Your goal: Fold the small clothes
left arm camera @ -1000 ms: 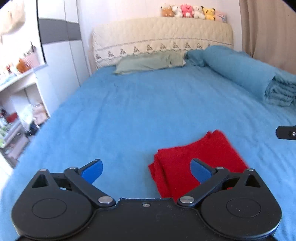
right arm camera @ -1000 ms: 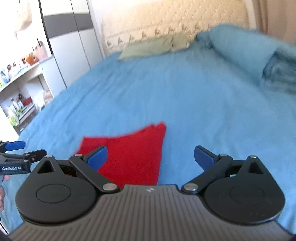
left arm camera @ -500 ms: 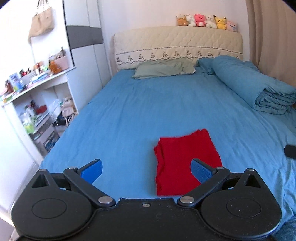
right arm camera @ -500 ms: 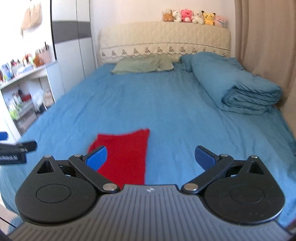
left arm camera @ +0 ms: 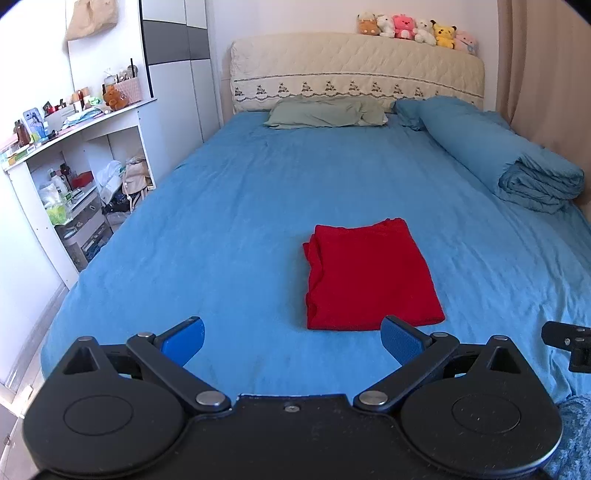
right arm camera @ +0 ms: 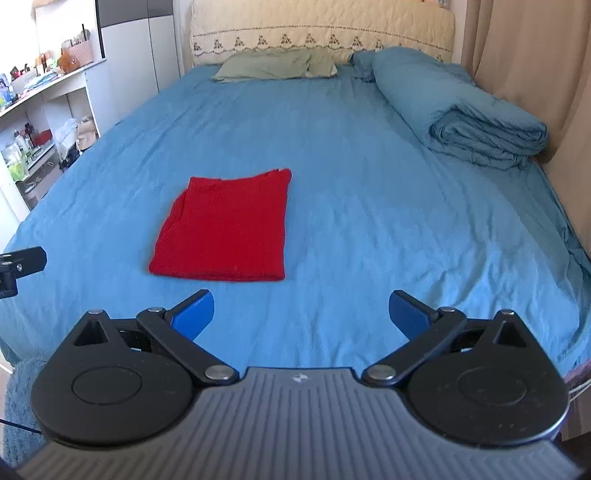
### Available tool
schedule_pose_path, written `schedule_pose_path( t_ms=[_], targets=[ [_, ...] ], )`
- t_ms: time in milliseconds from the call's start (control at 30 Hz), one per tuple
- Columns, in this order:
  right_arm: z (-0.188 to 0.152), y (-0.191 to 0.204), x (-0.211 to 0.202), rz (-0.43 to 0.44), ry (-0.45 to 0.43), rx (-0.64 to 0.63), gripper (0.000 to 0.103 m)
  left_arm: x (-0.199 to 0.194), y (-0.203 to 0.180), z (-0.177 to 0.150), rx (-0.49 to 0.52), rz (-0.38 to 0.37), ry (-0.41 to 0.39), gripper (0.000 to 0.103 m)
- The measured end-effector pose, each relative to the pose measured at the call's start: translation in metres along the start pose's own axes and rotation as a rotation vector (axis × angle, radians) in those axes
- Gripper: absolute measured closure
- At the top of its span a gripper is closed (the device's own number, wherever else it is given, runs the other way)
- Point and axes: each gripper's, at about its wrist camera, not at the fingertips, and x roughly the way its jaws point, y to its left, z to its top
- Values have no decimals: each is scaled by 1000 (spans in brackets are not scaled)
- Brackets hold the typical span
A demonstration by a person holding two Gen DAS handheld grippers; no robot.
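A red garment lies folded into a neat rectangle on the blue bed sheet, near the foot of the bed. It also shows in the right wrist view. My left gripper is open and empty, held back over the bed's near edge, just short of the garment. My right gripper is open and empty, to the right of the garment and short of it. Neither gripper touches the cloth.
A rolled blue duvet lies along the bed's right side. A green pillow sits by the headboard, which carries plush toys. Cluttered white shelves stand at the left. A curtain hangs at the right.
Both grippers have pulled back and up from the folded red garment toward the foot of the bed. The garment stays flat on the sheet.
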Motion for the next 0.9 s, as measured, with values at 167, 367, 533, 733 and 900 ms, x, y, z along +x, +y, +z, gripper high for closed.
schedule_pose_path(
  t_ms=[167,367,533,733,900],
  targets=[
    [0,1,-1,-4,-1,4,0,-1,-2,-4,-6,-17,-2,0],
    [1,2,-2,-14,2,7,0,0,-3,-5,2,-19,-2,0],
    [3,1,-2,-17,5,10,0,-1,-1,-5,-4,-22,-3,0],
    [4,0,-1,-18,7,13,0,-2,0,-6,-3,-27,-6,0],
    [3,0,-1,-19,11,17,0,-3,1,-5,-8,-34,-2,0]
  ],
)
